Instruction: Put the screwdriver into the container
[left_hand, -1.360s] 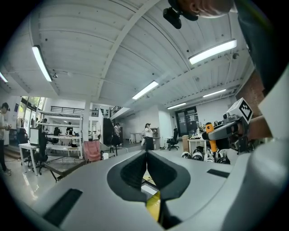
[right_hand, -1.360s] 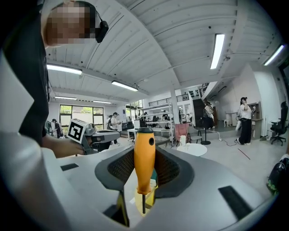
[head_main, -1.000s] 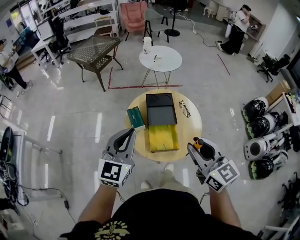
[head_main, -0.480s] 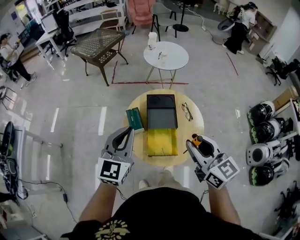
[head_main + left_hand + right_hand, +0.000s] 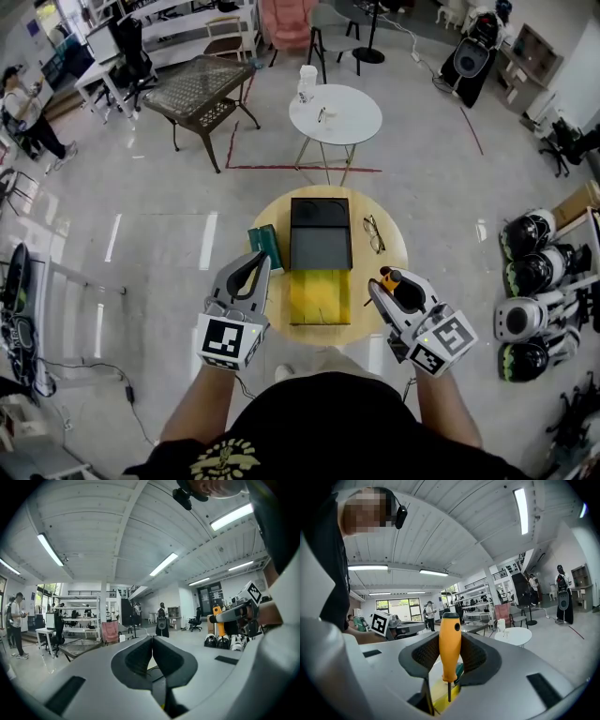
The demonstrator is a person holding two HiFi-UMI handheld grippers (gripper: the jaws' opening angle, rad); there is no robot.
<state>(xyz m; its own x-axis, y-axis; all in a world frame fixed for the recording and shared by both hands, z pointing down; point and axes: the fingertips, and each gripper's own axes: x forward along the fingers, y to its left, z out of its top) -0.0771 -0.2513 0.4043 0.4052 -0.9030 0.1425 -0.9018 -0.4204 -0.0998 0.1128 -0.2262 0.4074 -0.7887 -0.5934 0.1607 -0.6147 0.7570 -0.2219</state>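
Observation:
A screwdriver [image 5: 450, 646] with an orange handle stands upright between the jaws of my right gripper [image 5: 451, 656], which is shut on it; its thin shaft points down. In the head view the right gripper [image 5: 387, 286] hovers over the round table's right front edge, the orange handle [image 5: 389, 277] showing at its tip. The container [image 5: 320, 296], a yellow open tray slid out from under a black lid [image 5: 321, 232], lies in the middle of the wooden round table [image 5: 386, 255]. My left gripper [image 5: 254, 272] is shut with nothing in it, left of the tray.
A green box [image 5: 265, 243] lies on the table's left side and a pair of glasses [image 5: 374, 233] on its right. Beyond stand a white round table [image 5: 335, 114] and a wicker table [image 5: 200, 86]. Helmets [image 5: 530, 272] line the floor at right. People stand in the background.
Both grippers keep their places and grips. The head view has shifted, so the table and tray sit slightly lower and nearer in the frame.

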